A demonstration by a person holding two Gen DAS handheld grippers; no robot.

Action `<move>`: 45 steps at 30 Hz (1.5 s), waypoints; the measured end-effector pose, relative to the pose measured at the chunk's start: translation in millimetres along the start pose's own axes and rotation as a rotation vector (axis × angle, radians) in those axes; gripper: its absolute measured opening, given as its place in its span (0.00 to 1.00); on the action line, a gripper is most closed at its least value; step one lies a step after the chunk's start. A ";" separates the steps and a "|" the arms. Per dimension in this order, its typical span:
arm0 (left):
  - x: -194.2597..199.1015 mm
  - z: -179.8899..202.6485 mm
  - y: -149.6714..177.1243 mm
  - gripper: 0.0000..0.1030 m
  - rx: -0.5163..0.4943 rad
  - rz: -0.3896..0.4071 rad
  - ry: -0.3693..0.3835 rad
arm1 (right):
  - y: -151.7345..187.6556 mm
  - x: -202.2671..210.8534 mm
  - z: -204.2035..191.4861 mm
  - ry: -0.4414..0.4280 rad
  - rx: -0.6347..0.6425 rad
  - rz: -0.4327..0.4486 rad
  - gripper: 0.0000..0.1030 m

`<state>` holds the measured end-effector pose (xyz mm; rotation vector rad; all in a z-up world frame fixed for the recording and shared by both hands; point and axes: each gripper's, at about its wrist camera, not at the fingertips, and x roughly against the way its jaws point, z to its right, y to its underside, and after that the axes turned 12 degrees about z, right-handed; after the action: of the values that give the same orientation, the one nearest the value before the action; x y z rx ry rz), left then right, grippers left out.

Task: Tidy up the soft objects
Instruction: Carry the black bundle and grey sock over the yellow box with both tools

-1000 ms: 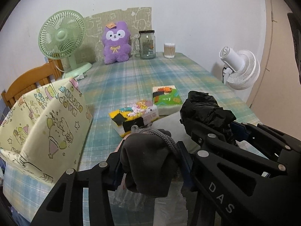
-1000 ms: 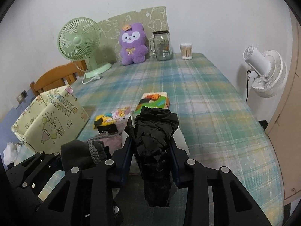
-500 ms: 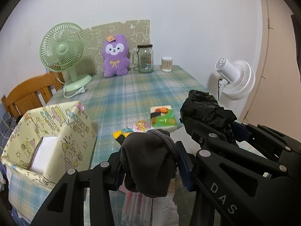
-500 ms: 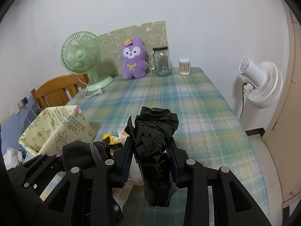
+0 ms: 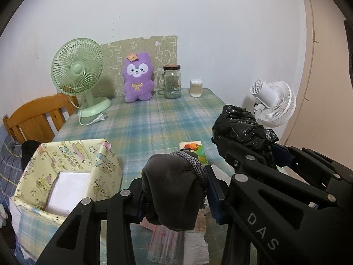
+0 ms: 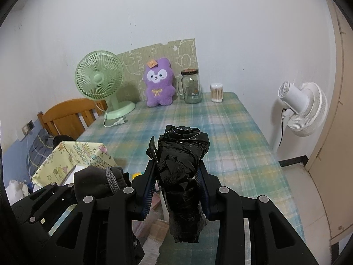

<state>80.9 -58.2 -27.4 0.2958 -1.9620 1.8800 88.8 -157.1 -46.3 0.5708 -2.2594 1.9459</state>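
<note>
A dark grey cloth bundle [image 5: 169,176] with a knitted cord over its top sits between the pads of my left gripper [image 5: 176,198]; its jaws are closing and press on it. Just to its right, my right gripper [image 6: 177,187] is shut on a crumpled black plastic bag [image 6: 181,154], whose lower end hangs below the pads. Both are held above the near end of the plaid table [image 5: 158,119]. In the right wrist view the grey bundle [image 6: 94,181] shows at lower left. A yellow patterned box [image 5: 106,170] stands open at the left, with something white inside.
On the table lie a green tissue pack [image 5: 194,150] and flat packets [image 5: 167,240] under my grippers. At the far end stand a green fan [image 5: 77,68], a purple plush [image 5: 138,77], a glass jar [image 5: 172,81] and cotton swabs [image 5: 196,85]. A wooden chair [image 5: 37,114] is left, a white fan [image 5: 273,101] right.
Both grippers have risen with their bundles still held. The packs on the table have dropped lower in view, and the box's open top has come into sight.
</note>
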 end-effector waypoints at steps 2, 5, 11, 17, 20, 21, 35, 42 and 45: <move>2.8 -1.8 -3.8 0.44 -0.003 0.001 -0.004 | -3.3 1.7 -1.2 -0.001 -0.006 0.004 0.38; 7.2 -4.3 -8.1 0.44 -0.005 0.012 -0.004 | -7.9 5.0 -4.8 0.003 -0.001 0.015 0.38; 13.7 -11.9 -16.9 0.44 -0.008 0.035 -0.007 | -16.6 10.7 -15.0 0.002 0.008 0.034 0.38; 20.1 -26.3 -21.6 0.44 -0.008 0.053 -0.018 | -24.7 11.7 -30.3 -0.016 0.019 0.049 0.38; 21.4 -35.6 -23.8 0.44 -0.006 0.054 -0.033 | -27.5 9.6 -41.1 -0.032 0.028 0.051 0.38; 21.7 -37.9 -23.9 0.44 -0.006 0.055 -0.037 | -28.4 8.5 -44.5 -0.038 0.031 0.052 0.38; 18.6 -88.5 -26.1 0.44 -0.013 0.054 -0.081 | -27.8 -15.2 -95.2 -0.091 0.042 0.024 0.38; 10.4 -115.5 -21.1 0.44 -0.012 0.034 -0.094 | -20.6 -34.0 -120.3 -0.111 0.052 -0.014 0.38; 5.3 -128.2 -17.9 0.44 -0.006 0.019 -0.107 | -17.0 -43.2 -131.7 -0.126 0.061 -0.030 0.38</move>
<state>101.9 68.1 -7.6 0.3851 -2.0461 1.9058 113.4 -22.0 -21.1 0.7505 -2.2552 2.0251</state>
